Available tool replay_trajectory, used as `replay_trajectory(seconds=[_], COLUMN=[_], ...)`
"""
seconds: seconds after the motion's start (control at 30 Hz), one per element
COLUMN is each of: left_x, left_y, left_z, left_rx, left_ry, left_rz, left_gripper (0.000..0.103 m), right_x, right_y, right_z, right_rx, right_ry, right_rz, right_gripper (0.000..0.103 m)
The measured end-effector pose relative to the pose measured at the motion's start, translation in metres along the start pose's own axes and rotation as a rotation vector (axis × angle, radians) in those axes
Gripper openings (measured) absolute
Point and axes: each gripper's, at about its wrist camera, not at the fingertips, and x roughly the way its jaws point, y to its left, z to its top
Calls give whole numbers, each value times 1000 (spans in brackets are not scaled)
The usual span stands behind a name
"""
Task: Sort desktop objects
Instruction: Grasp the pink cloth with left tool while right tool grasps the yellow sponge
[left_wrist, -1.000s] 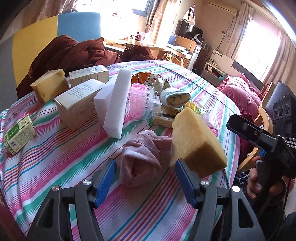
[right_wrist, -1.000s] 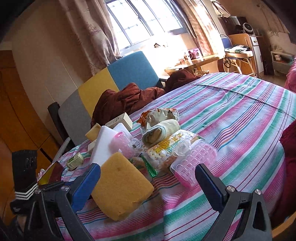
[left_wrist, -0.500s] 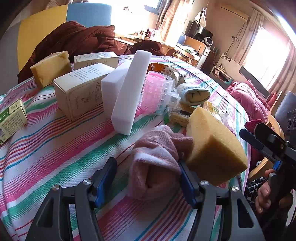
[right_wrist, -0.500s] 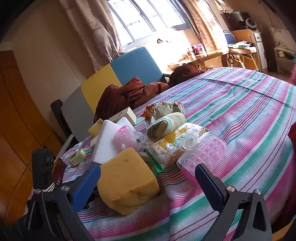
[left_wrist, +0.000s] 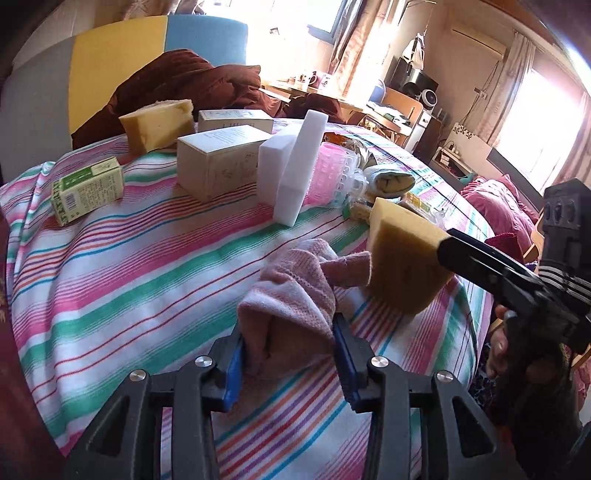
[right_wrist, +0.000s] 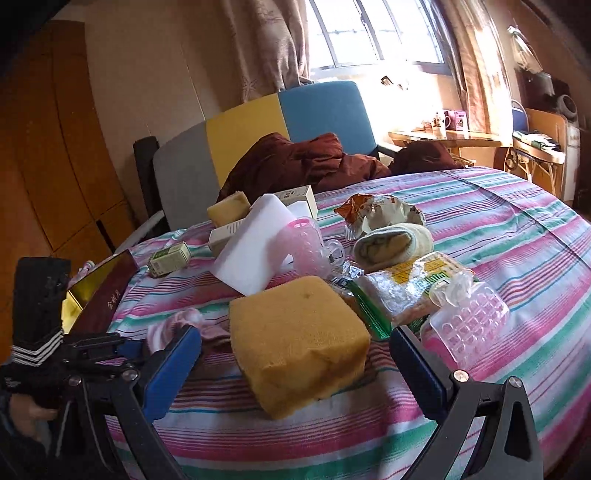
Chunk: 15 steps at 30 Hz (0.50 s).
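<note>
Half the pink cloth (left_wrist: 291, 314) hides between left jaws.

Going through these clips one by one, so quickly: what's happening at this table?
A person is sorting clutter on a striped tablecloth with two handheld grippers. The left gripper is shut on a pink cloth near the table's front. The right gripper is open, its fingers either side of a yellow sponge lying on the cloth, not yet gripped. Boxes, white foam blocks and snack packets sit behind, untouched.
</note>
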Motion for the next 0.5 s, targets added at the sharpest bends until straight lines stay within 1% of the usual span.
replay_trajectory(seconds=[0.07, 0.13, 0.27, 0.33, 0.4, 0.5], left_x=[-6, -13, -20, -20, -19, -18], left_y=[3, 5, 3, 2, 1, 2], left_z=[-4, -9, -17, -19, -20, -22], left_rx=[-17, -31, -2, 9, 12, 8], left_ry=[-4, -9, -35, -47, -58, -70], left_rz=[0, 5, 23, 22, 6, -11], left_gripper=[42, 42, 43, 46, 54, 57], right_x=[10, 13, 13, 12, 12, 12], right_y=[-1, 0, 5, 8, 10, 14], right_z=[1, 0, -5, -8, -11, -15], right_rx=[-4, -4, -3, -2, -1, -1], right_ry=[26, 39, 44, 47, 50, 54], right_rz=[15, 29, 38, 42, 47, 53], right_gripper=[103, 98, 79, 79, 79, 81])
